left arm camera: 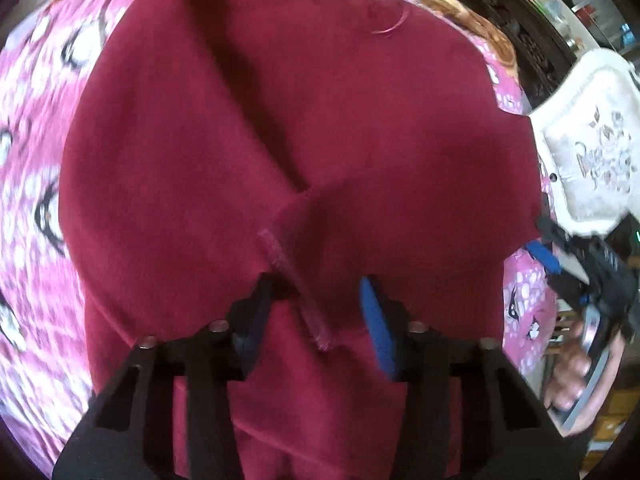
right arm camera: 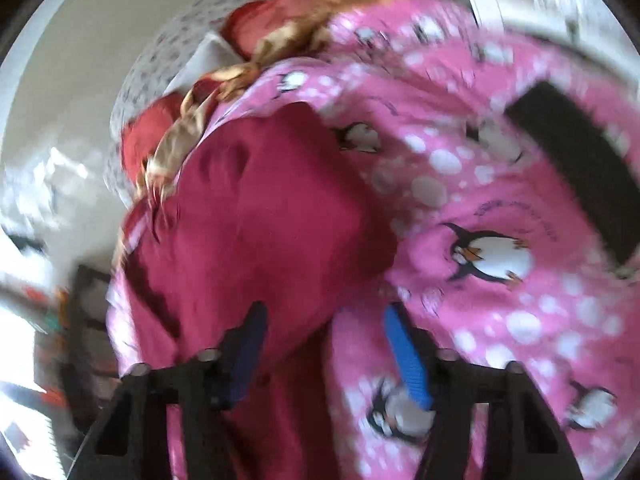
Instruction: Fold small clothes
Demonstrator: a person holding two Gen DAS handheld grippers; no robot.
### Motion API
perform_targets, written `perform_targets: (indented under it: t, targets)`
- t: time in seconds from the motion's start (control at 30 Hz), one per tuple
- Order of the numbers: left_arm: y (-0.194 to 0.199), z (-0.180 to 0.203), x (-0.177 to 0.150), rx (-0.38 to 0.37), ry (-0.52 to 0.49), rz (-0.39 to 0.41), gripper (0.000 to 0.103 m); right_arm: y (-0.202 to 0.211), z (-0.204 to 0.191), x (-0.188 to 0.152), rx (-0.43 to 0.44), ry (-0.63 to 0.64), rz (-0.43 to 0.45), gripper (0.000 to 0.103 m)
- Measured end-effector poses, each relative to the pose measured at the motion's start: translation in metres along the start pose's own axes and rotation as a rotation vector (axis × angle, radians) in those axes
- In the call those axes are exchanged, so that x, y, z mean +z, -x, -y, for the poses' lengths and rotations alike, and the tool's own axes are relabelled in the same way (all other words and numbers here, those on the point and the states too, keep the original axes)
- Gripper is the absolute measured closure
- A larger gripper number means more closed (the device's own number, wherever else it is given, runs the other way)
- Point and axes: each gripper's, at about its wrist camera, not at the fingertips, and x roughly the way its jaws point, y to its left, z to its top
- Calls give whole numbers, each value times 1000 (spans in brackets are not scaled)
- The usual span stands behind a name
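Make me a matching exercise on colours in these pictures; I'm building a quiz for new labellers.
Things:
1. garment
2. bedsheet
3. gripper finger pads
4. chair back

Colours:
A. blue
B. pink with penguins
C. white with a floral pattern
D. dark red

Pairs: 1-D, 2-B, 3-A, 4-C

We see a matt maroon cloth garment point(left arm camera: 280, 120) with a stitched hem, lying on a soft pink penguin-print fabric sheet point(right arm camera: 500, 208). Our left gripper point(left arm camera: 316, 312) looks matt black plastic with ribbed blue pads.
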Motion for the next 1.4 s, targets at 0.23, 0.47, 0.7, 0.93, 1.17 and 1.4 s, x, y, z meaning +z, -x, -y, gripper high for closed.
perform_targets:
  t: [0.23,0.47,0.7,0.93,1.17,1.4]
  targets:
    - [60,-8,-8,-119,12,129,99,-14,15,22,111,-132,-20,85]
    - [171,-26,-52,-166,27,234,99,26,-57,-4,205,18,-9,88]
    - [144,-65,-103,36,37,171,99,-21,-99,-65,165,139,-129,88]
    - [138,-70,-121,103,-28,136,98,-39,-90,-66,140,129,-124,48]
    - [169,-9,-47,17,-91,306,17,-18,-66,-33,221,74,-43,35]
    - [80,79,78,-52,-194,160,17,-58,-28,3,282,-133,-88,65]
